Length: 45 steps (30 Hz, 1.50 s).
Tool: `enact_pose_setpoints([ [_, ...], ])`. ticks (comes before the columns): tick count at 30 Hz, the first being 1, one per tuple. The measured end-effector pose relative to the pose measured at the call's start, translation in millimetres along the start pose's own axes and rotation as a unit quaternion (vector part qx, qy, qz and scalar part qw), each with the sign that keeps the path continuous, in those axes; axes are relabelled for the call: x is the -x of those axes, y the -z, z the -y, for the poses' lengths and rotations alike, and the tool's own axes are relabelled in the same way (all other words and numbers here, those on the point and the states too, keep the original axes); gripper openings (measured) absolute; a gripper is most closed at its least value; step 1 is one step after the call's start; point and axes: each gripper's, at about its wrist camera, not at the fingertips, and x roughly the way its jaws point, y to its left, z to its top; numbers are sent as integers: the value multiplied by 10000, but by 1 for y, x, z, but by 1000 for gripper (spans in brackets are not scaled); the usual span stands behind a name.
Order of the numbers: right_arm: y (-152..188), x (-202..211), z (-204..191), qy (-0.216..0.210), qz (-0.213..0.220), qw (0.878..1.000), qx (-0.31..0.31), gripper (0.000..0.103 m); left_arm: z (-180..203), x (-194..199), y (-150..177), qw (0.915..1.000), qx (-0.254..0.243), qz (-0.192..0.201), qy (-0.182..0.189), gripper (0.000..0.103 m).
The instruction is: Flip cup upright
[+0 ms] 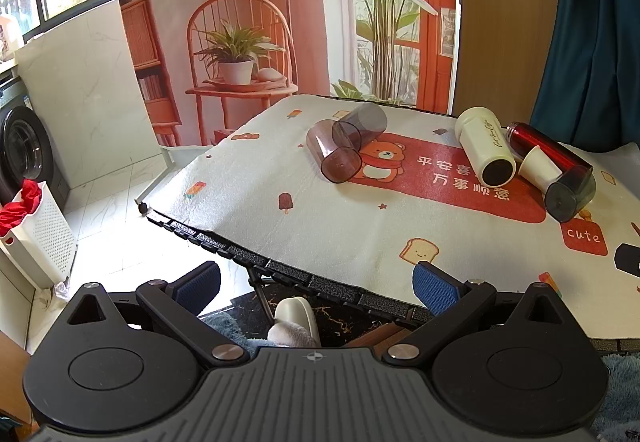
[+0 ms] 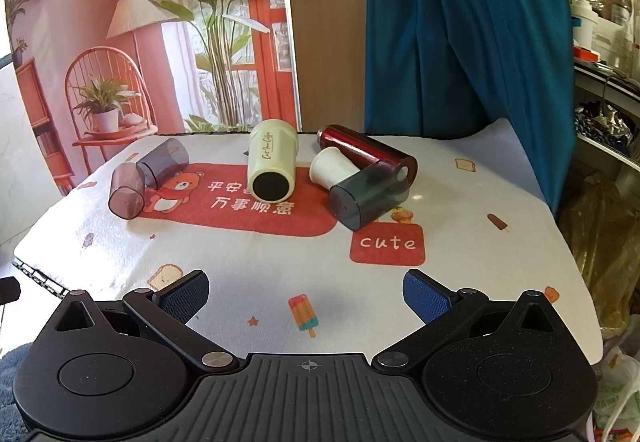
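Several cups lie on their sides on the printed mat point(image 2: 280, 274). Two smoky purple tumblers point(image 2: 126, 191) point(image 2: 162, 161) lie at the left, touching. A cream cup point(image 2: 272, 165) lies in the middle, its dark base toward me. A small white cup point(image 2: 332, 167), a red bottle point(image 2: 364, 149) and a dark grey tumbler point(image 2: 366, 197) lie together at the right. In the left wrist view they show as purple tumblers point(image 1: 334, 155) point(image 1: 360, 127), cream cup point(image 1: 486, 149) and grey tumbler point(image 1: 570, 191). My left gripper point(image 1: 316, 286) is open and empty at the table's near-left edge. My right gripper point(image 2: 306, 296) is open and empty over the mat's front.
The folding table's black edge point(image 1: 280, 270) runs below the mat. A white laundry basket point(image 1: 36, 238) and a washing machine point(image 1: 24, 153) stand on the left. A blue curtain point(image 2: 460, 41) hangs behind the table. Cluttered shelves point(image 2: 604, 89) stand on the right.
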Motion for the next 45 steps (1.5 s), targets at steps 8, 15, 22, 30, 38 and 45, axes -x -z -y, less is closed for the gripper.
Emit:
enact_pose_setpoints([
  [8, 2, 1, 0, -3, -6, 10000, -3, 103, 0, 0, 0, 10000, 3, -6, 0, 103],
  [15, 5, -1, 0, -2, -22, 10000, 7, 103, 0, 0, 0, 10000, 6, -6, 1, 103],
  [22, 5, -1, -1, -2, -54, 10000, 2, 103, 0, 0, 0, 10000, 5, -8, 0, 103],
  [30, 5, -2, -1, -3, -62, 10000, 0, 103, 0, 0, 0, 10000, 13, -18, 6, 103],
  [38, 5, -2, -1, -4, -71, 10000, -1, 103, -1, -1, -1, 10000, 33, -37, 3, 103],
  [45, 4, -6, 1, 34, -172, 9998, -87, 103, -3, -4, -7, 9999, 95, -11, 87, 103],
])
